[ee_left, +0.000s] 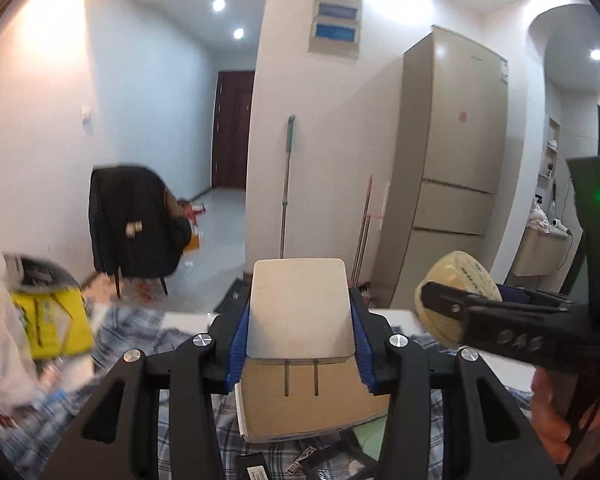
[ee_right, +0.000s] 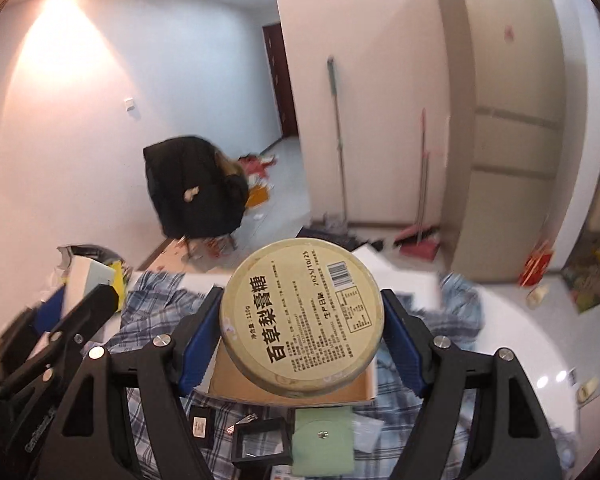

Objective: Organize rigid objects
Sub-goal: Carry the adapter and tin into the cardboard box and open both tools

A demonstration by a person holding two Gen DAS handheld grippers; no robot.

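Note:
My left gripper [ee_left: 299,314] is shut on a white, rounded-square plug adapter [ee_left: 298,300]. Its blue pads press both sides, and two metal prongs show on its near face. It hangs above an open cardboard box [ee_left: 312,412]. My right gripper [ee_right: 302,304] is shut on a round yellowish tin [ee_right: 300,320] with its printed label facing the camera, also raised over the cardboard box [ee_right: 240,384]. In the left wrist view the tin [ee_left: 456,272] and the right gripper [ee_left: 474,294] are at the right. In the right wrist view a finger [ee_right: 96,304] of the left gripper shows at the left.
A blue plaid cloth [ee_right: 152,304] covers the table. Small black cases [ee_right: 260,440] and a green square [ee_right: 322,436] lie near the front. A yellow bag [ee_left: 52,320] sits at the left. Beyond are a chair with a black jacket [ee_left: 136,220], a fridge [ee_left: 452,168], a mop [ee_left: 286,184] and a red broom [ee_right: 420,236].

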